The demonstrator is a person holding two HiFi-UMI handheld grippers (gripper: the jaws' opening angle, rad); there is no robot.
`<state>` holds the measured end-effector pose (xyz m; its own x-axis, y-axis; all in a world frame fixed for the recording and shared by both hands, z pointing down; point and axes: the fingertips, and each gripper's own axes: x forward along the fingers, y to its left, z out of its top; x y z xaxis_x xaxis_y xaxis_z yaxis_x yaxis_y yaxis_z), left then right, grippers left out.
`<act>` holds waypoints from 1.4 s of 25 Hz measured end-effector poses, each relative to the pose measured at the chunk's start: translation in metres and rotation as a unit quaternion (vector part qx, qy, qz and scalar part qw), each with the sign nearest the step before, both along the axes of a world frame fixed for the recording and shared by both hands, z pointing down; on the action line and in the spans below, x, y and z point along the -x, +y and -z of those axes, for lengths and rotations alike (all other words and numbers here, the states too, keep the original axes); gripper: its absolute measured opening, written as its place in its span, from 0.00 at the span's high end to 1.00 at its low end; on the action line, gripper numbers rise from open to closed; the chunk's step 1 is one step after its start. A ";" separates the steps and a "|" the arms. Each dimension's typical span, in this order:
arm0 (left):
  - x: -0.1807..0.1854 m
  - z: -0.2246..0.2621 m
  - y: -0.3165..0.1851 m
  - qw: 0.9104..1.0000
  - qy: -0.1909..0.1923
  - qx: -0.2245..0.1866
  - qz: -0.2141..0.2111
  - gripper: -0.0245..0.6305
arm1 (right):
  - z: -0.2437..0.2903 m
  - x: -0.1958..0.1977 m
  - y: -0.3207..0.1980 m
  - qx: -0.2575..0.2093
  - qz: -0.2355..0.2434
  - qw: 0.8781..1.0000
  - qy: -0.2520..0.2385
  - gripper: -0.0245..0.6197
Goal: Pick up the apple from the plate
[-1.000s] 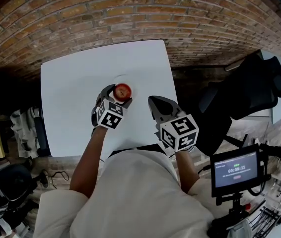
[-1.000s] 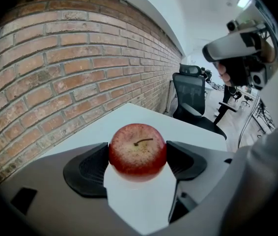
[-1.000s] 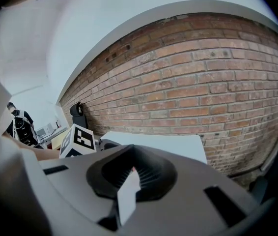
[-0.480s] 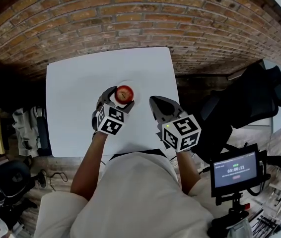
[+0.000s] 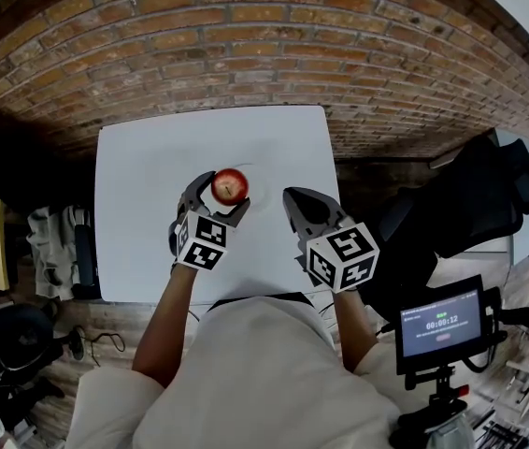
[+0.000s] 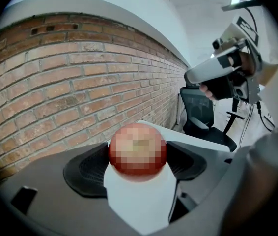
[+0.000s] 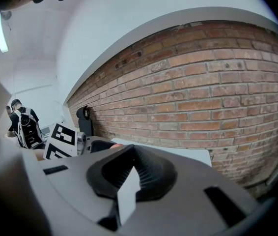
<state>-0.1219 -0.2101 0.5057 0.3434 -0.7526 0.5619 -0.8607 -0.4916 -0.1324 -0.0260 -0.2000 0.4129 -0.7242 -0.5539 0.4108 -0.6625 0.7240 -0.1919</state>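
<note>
The left claw (image 5: 221,191) is clamped on the round red apple (image 5: 230,185), with one black ribbed pad on each side of the fruit. The left gripper view shows this best. There the apple (image 6: 138,154) fills the gap between the two pads and touches both, with the white table (image 5: 143,204) showing below it and a red brick wall (image 6: 80,82) beyond. In the head view the apple sits at the tip of that claw, over the middle of the table. Whether it touches the surface cannot be told, and the plate cannot be picked out against the white top.

The right claw (image 5: 294,200) hovers to the right of the left claw, apart from the apple, near the table's right edge. Its own view shows its jaws drawn together at the tips with nothing between them, only a thin white sliver below where they meet. To the left of the right claw, that view also catches the left claw's black-and-white marker cube (image 7: 60,140). Far off it shows a person with a backpack (image 7: 23,124), whom the head view does not show.

The left gripper view, in turn, shows the right claw up at the upper right, above a black office chair (image 6: 200,114). Only the head view shows the small timer screen (image 5: 442,321), behind and to the right of the right claw.
</note>
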 end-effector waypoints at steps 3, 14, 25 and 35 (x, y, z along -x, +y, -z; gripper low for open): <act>0.002 0.016 0.001 1.000 0.009 -0.015 0.003 0.40 | 0.006 0.003 -0.001 -0.008 0.004 1.000 0.001 0.96; 0.002 0.081 -0.002 0.997 0.023 -0.076 -0.001 0.40 | 0.030 0.005 -0.013 -0.042 0.012 0.999 0.003 0.96; 0.005 0.132 0.002 0.991 0.052 -0.127 0.001 0.40 | 0.067 0.017 -0.015 -0.092 0.028 0.995 0.001 0.96; 0.007 0.178 0.010 0.981 0.057 -0.186 -0.002 0.40 | 0.093 0.026 -0.013 -0.123 0.041 0.992 -0.011 0.96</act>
<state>-0.1287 -0.2001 0.3282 0.3908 -0.8967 0.2077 -0.8785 -0.4307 -0.2067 -0.0523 -0.2129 0.3201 -0.7782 -0.5744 0.2538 -0.5975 0.8017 -0.0177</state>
